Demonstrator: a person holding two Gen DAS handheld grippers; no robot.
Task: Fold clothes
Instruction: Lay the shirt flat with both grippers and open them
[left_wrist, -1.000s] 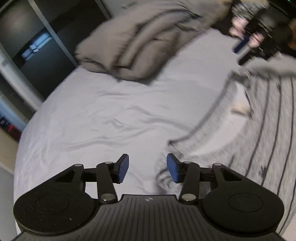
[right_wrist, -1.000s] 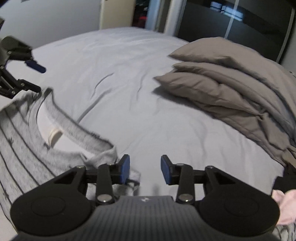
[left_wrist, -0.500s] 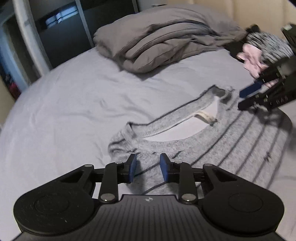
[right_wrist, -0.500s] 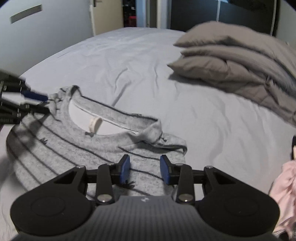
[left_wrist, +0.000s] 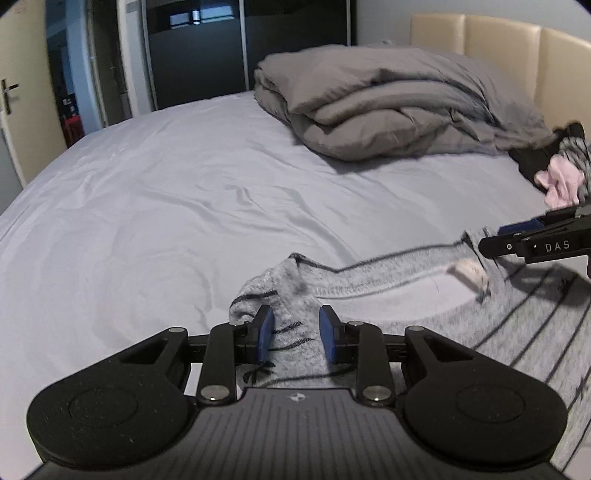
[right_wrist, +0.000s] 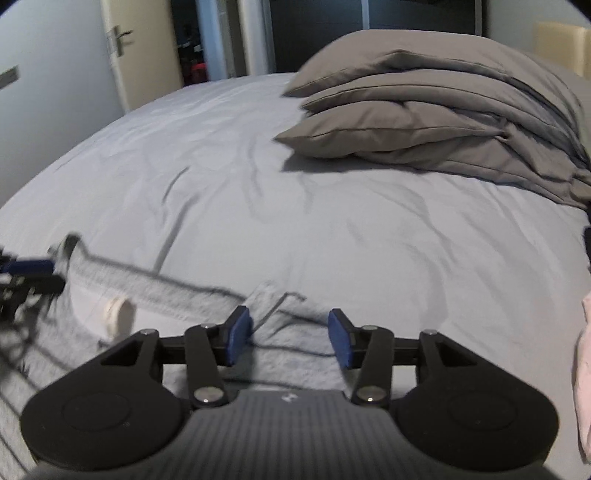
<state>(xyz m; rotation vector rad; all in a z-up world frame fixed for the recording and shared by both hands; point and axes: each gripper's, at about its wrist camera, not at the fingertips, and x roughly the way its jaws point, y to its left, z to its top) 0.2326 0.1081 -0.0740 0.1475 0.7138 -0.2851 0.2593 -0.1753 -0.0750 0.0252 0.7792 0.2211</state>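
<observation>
A grey shirt with thin dark stripes (left_wrist: 480, 321) lies flat on the pale bed sheet (left_wrist: 166, 206), its neckline and white label (left_wrist: 469, 271) facing the far side. My left gripper (left_wrist: 295, 332) hovers low over the shirt's left shoulder. Its blue pads stand apart with cloth showing in the gap, not pinched. My right gripper (right_wrist: 290, 336) is over the other shoulder (right_wrist: 280, 306), its jaws opening and the fabric lying loose between them. Each gripper shows in the other's view: the right gripper (left_wrist: 495, 238) and the left gripper (right_wrist: 44, 275).
A folded grey duvet with pillows (left_wrist: 388, 107) is piled at the head of the bed, before a beige headboard (left_wrist: 498, 44). Pink and dark garments (left_wrist: 561, 181) lie at the right. A dark wardrobe and a door (right_wrist: 136, 48) stand beyond the bed.
Both views have rolled level and both grippers have sunk onto the shirt's shoulders. The left jaws narrowed early on. The right jaws have just widened.
</observation>
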